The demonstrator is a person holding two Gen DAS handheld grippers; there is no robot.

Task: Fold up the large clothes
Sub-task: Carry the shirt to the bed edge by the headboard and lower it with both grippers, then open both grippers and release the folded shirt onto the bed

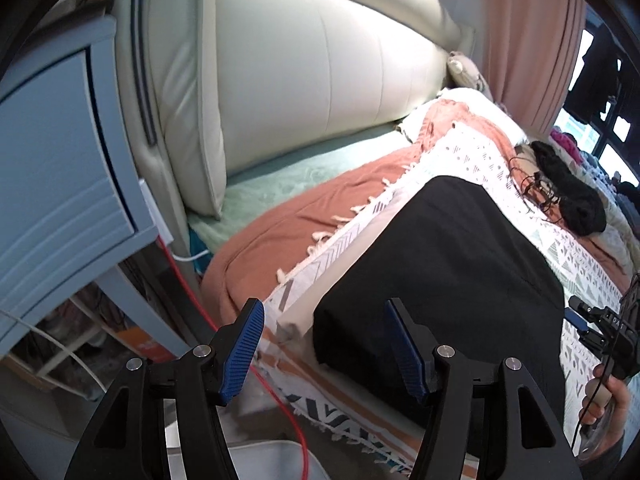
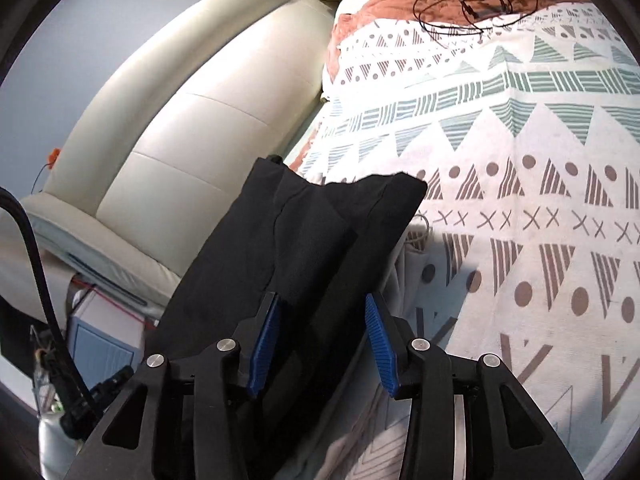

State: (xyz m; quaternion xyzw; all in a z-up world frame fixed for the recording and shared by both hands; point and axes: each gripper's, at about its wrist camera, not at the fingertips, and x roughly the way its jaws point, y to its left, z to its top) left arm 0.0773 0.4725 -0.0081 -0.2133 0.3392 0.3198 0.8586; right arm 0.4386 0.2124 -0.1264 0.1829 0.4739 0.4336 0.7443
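Observation:
A black garment [image 1: 448,264] lies folded into a long flat slab on the patterned blanket [image 1: 472,152] of a bed. My left gripper [image 1: 323,308] hovers open above the garment's near left corner, nothing between its blue pads. In the right wrist view the same garment [image 2: 300,240] stretches away from me, its far edge uneven. My right gripper [image 2: 322,298] stands open over the near end; the cloth lies below and between the fingers, and the pads do not press on it. The right gripper [image 1: 600,328] and the hand holding it also show at the right edge of the left wrist view.
A rust-coloured throw [image 1: 304,208] lies under the blanket, with a cream padded headboard [image 1: 312,64] behind it. A blue nightstand [image 1: 52,168] and a red cable [image 1: 280,396] are at the left. A dark bundle with thin cords [image 1: 568,188] rests further along the bed by a pink curtain [image 1: 532,40].

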